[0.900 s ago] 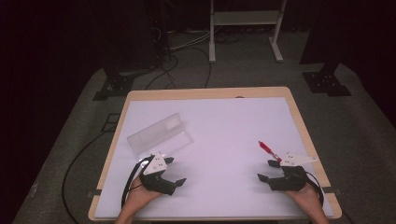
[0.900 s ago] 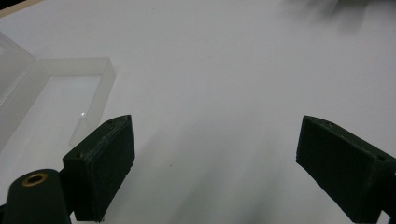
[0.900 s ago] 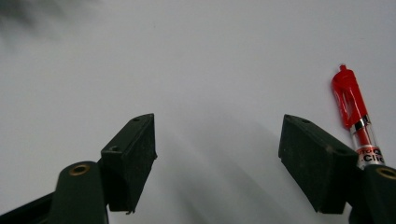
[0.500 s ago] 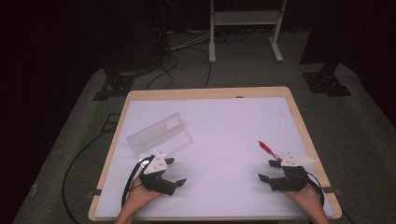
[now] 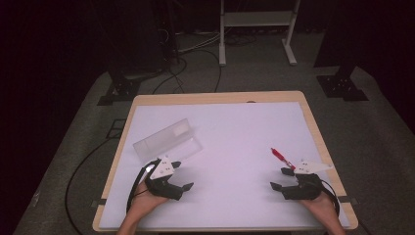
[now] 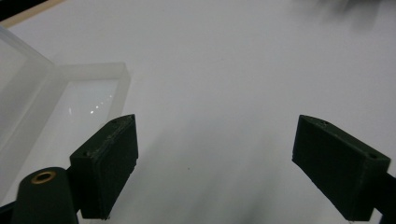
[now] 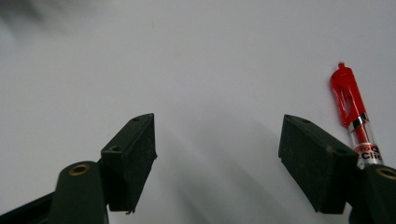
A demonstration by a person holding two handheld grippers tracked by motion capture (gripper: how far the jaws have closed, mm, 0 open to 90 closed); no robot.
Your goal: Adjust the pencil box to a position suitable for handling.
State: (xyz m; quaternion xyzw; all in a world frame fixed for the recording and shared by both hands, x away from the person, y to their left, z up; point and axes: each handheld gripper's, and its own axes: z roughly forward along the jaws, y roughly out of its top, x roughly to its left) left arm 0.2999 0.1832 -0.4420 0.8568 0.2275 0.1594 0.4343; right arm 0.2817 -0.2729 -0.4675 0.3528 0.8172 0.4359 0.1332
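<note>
The table (image 5: 220, 98) carries a white sheet over nearly its whole top, which gives a plain, bright ground for the few things on it. On the left, a little nearer than the middle, lies a clear plastic box (image 5: 169, 141), its lid thrown back and standing up on the far side, so the shallow tray faces up and is ready to take something; it looks empty. Over on the right, well apart from the box, a red pen (image 5: 281, 157) lies flat on the sheet, slanting away toward the far left.

The left gripper (image 5: 179, 177) rests at the near edge, just beside the box's near corner, its jaws spread wide with nothing between them. The right gripper (image 5: 282, 179) sits at the near right, likewise spread and empty, with the pen just off its far side, its tip passing behind one jaw in the right gripper view. I'd judge each hand is parked by its own item: box to steady, pen to lift.
</note>
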